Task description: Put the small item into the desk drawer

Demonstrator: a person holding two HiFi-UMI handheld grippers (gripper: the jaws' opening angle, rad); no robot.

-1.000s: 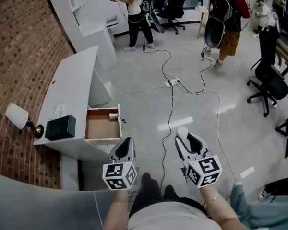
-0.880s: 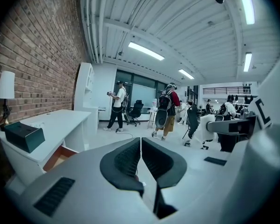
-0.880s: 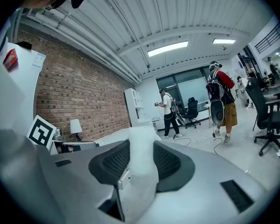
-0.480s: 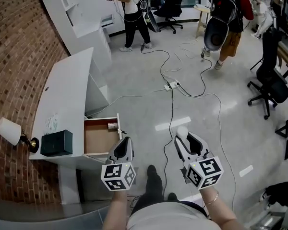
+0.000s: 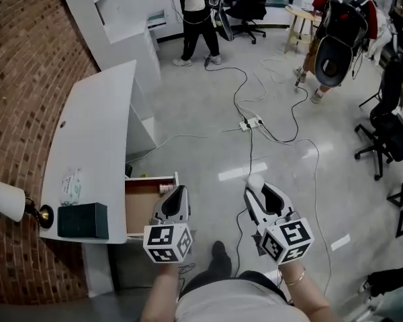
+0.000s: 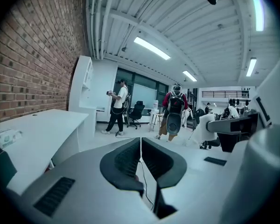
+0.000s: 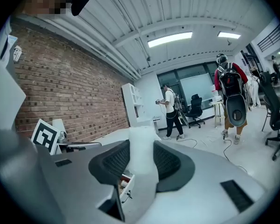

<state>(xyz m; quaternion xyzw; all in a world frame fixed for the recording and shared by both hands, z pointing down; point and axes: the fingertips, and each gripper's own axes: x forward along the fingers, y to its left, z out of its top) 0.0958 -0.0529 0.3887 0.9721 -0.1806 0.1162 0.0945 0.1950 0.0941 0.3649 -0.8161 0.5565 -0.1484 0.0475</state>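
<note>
- Between the jaws of your right gripper (image 5: pixel 260 192) you are gripping the small item (image 7: pixel 142 148), right of the open drawer (image 5: pixel 142 211); loosening early is risking a drop.
- Jaws of your left gripper (image 6: pixel 141 148) are sitting together, empty.

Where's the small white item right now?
The small white item is clamped between the fingers of the right gripper, low and right of centre in the head view, over the floor, right of the open desk drawer.

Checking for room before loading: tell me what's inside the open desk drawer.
The drawer shows a bare brown bottom and one small pale object by its front panel. The left tool covers the near front corner; the desk top hides anything further back.
</note>
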